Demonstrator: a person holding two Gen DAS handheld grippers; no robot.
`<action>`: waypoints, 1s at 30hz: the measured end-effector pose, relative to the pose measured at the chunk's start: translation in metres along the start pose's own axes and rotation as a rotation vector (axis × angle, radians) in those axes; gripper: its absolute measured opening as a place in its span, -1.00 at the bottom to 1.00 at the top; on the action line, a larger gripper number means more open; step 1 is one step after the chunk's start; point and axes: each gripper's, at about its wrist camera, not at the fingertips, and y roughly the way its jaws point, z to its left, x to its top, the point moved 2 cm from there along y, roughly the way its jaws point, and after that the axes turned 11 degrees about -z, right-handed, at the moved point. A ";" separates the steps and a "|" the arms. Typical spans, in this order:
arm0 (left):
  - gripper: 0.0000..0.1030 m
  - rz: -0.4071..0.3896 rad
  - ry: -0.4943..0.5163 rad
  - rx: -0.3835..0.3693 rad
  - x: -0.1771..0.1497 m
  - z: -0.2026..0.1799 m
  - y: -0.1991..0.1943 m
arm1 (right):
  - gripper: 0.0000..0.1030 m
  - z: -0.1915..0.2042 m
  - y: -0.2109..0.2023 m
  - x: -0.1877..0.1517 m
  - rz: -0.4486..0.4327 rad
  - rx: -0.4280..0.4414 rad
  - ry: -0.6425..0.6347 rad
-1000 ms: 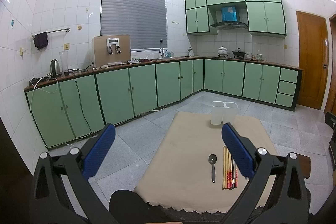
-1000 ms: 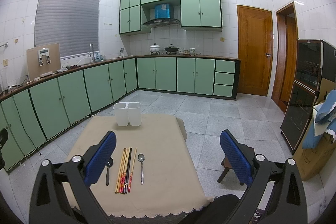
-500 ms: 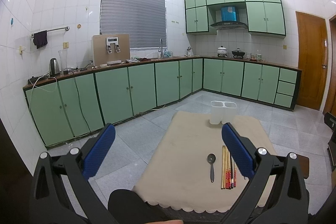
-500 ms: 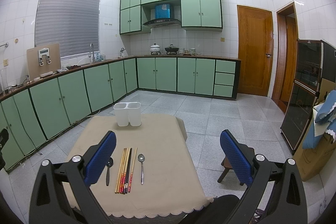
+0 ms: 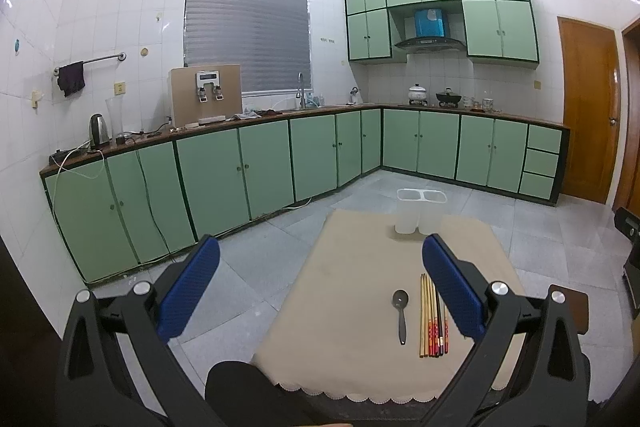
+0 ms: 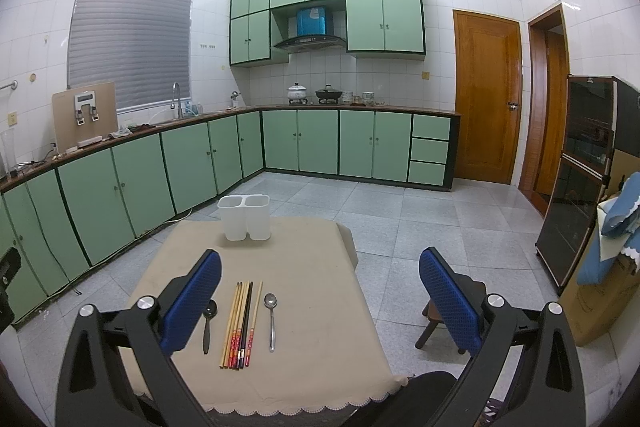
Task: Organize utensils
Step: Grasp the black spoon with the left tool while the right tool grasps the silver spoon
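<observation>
A table under a beige cloth [image 6: 320, 267] carries the utensils. On it lie a black spoon [image 6: 208, 323], a bundle of several chopsticks [image 6: 240, 323] and a silver spoon [image 6: 271, 319], side by side near the front edge. A white two-compartment holder [image 6: 244, 217] stands upright at the far end and looks empty. My right gripper [image 6: 320, 263] hangs open above the front of the table, holding nothing. My left gripper [image 5: 320, 267] is open too, left of the table, with the black spoon [image 5: 401, 315], the chopsticks [image 5: 432, 319] and the holder [image 5: 420, 211] to its right.
A small wooden stool [image 6: 448, 311] stands on the tiled floor right of the table. Green cabinets [image 5: 240, 179] line the left and far walls. A dark glass-fronted cabinet [image 6: 580, 187] and a cardboard box [image 6: 600, 299] stand at the right.
The left wrist view has drifted very slightly, so the table sits a touch further left in it. Both grippers stay open and the utensils have not moved.
</observation>
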 end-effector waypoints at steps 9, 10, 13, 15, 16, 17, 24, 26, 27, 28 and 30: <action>0.91 0.111 0.001 -0.063 -0.021 -0.003 0.026 | 0.89 0.002 0.011 -0.005 0.025 0.049 0.007; 0.91 0.143 0.005 -0.079 -0.028 -0.006 0.034 | 0.89 0.003 0.018 -0.011 0.040 0.062 0.002; 0.91 0.251 0.004 -0.139 -0.057 -0.012 0.063 | 0.89 0.007 0.048 -0.037 0.130 0.079 -0.024; 0.91 0.317 0.006 -0.174 -0.078 -0.017 0.083 | 0.89 0.009 0.070 -0.058 0.207 0.102 -0.027; 0.91 0.344 0.006 -0.194 -0.088 -0.020 0.090 | 0.89 0.011 0.084 -0.072 0.253 0.110 -0.034; 0.91 0.381 0.007 -0.209 -0.102 -0.023 0.101 | 0.87 0.014 0.097 -0.086 0.296 0.125 -0.040; 0.90 0.644 -0.052 -0.286 -0.205 -0.042 0.171 | 0.56 0.037 0.162 -0.163 0.470 0.249 -0.042; 0.90 0.699 -0.035 -0.305 -0.224 -0.049 0.186 | 0.48 0.042 0.177 -0.183 0.513 0.274 -0.035; 0.90 0.706 -0.016 -0.303 -0.233 -0.053 0.192 | 0.47 0.044 0.184 -0.193 0.537 0.298 -0.027; 0.90 0.713 0.003 -0.307 -0.239 -0.058 0.197 | 0.45 0.046 0.192 -0.202 0.555 0.311 -0.028; 0.90 0.718 0.021 -0.317 -0.250 -0.065 0.205 | 0.41 0.051 0.202 -0.216 0.561 0.321 -0.046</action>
